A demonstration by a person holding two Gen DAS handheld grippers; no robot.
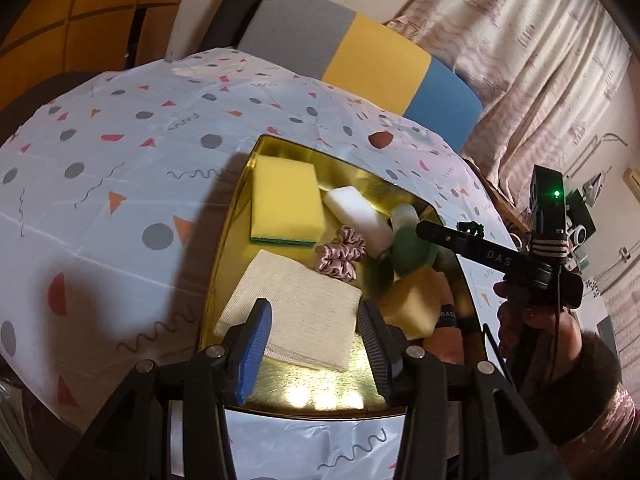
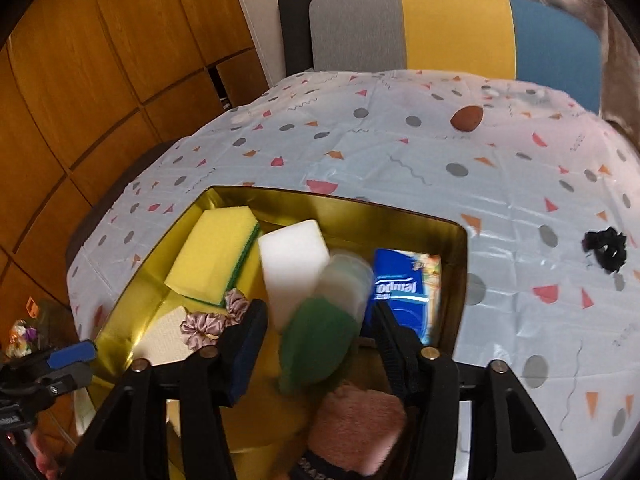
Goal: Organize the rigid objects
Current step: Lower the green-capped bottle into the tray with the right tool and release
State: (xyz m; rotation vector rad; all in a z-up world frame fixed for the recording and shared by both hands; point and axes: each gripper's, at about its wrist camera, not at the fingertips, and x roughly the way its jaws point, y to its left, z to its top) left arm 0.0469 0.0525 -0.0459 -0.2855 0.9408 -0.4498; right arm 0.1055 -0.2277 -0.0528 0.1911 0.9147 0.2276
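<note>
A: Where's the bottle (image 2: 332, 312)?
B: Over the tray (image 2: 460, 240), between the right gripper (image 2: 320, 332) fingers, spread wide, not pinching. Left gripper (image 1: 316, 344) gapes too.
A: Grip?
B: Probably light, slick plastic (blurry). Take the green body.

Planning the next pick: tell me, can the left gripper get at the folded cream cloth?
Probably yes: the left gripper hovers open right over the cream cloth, jaws apart, nothing lying on top of it.

Shiny gold rectangular tray (image 2: 456, 280) on patterned white tabletop (image 2: 400, 152), blurred green-and-clear bottle (image 2: 324, 328) between the right gripper (image 2: 320, 332) fingers (image 2: 248, 340), yellow-green sponge (image 2: 212, 252) at ten o'clock, black scrunchie (image 2: 606, 248) at three o'clock
</note>
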